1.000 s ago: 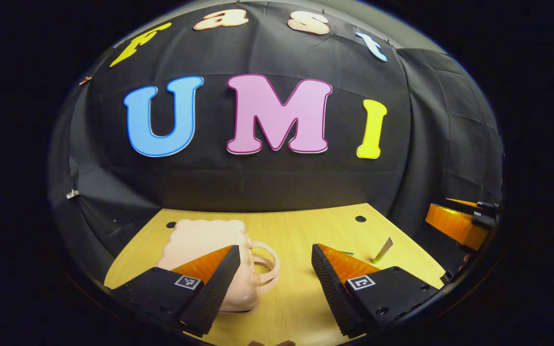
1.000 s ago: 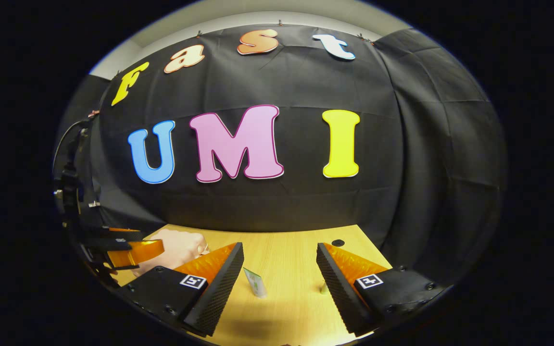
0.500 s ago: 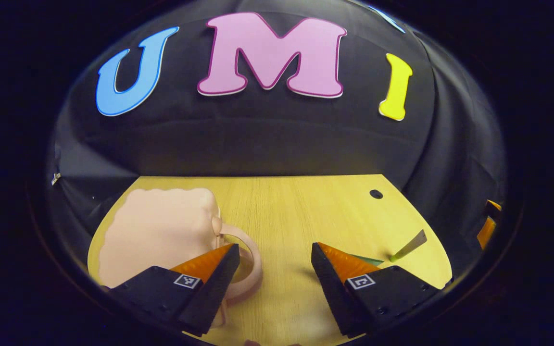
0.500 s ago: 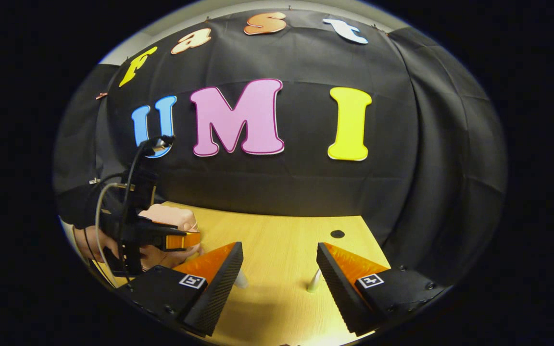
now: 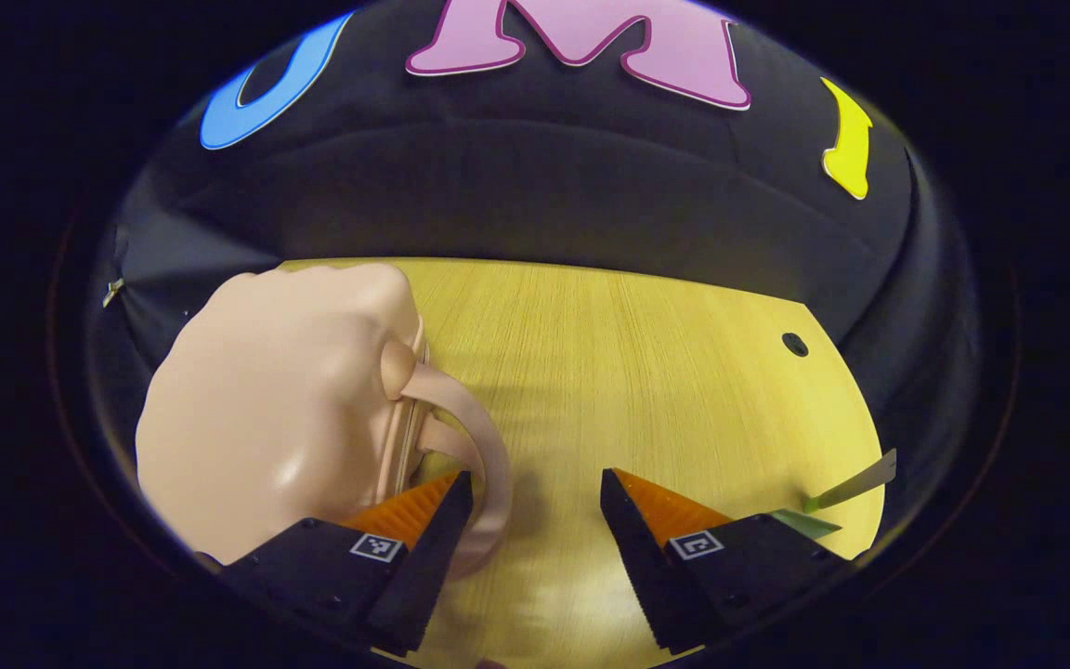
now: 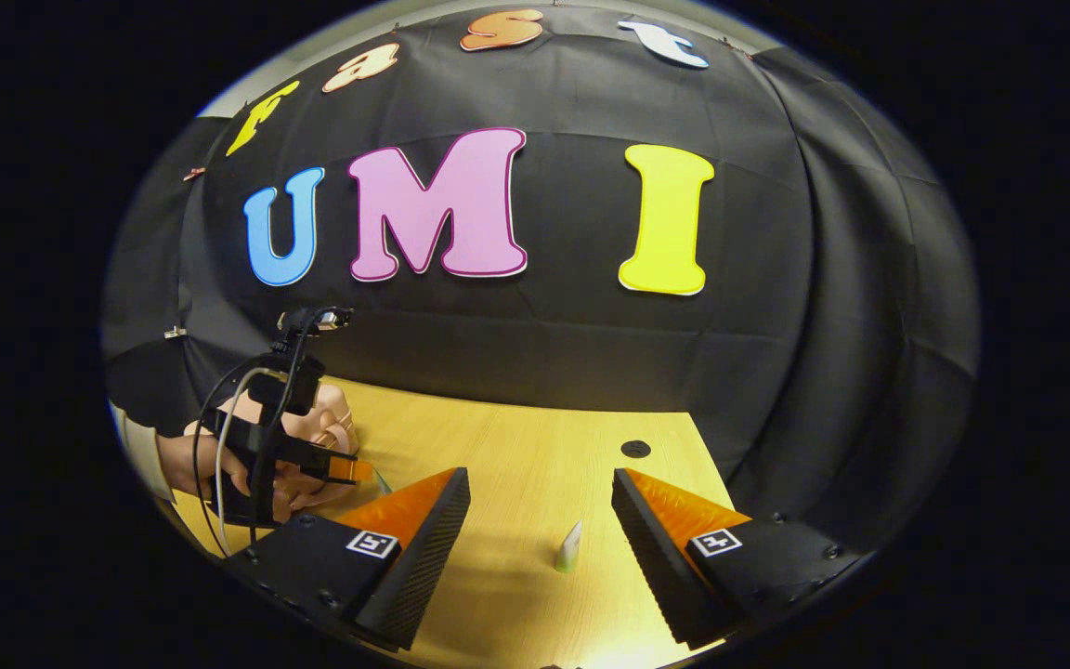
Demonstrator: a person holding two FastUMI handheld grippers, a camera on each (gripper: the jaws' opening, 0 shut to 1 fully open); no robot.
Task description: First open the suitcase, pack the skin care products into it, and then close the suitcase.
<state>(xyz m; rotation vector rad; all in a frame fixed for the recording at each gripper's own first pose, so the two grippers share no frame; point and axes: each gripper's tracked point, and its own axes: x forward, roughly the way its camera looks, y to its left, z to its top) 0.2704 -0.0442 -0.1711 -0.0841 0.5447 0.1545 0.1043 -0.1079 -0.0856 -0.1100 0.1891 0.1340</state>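
Glossy peach suitcase (image 5: 284, 409) with looped handle (image 5: 475, 465), closed, lying on wooden table (image 5: 646, 372), left gripper (image 5: 535, 520) spread wide just beside the handle, right gripper (image 6: 540, 534) spread, small upright tube (image 6: 569, 548) between its fingers, well right of suitcase.

The left hand-held gripper (image 5: 535, 506) ends in two wedge-shaped fingers (image 5: 419, 557) with finely ribbed inner faces, each seated in a black block that carries a small square black-and-white marker and a few round screw heads. The right hand-held gripper (image 6: 540, 506) is built the same way — ribbed wedges, black blocks, one square marker on each.

From the right gripper view, the left hand-held gripper (image 6: 335, 460) looks like a black frame with a black cable and a pale grey cable looping off it — a small fitting stands on top. The person's hand (image 6: 205, 465) wraps its grip, with a pale cuff (image 6: 140, 446) at the wrist.
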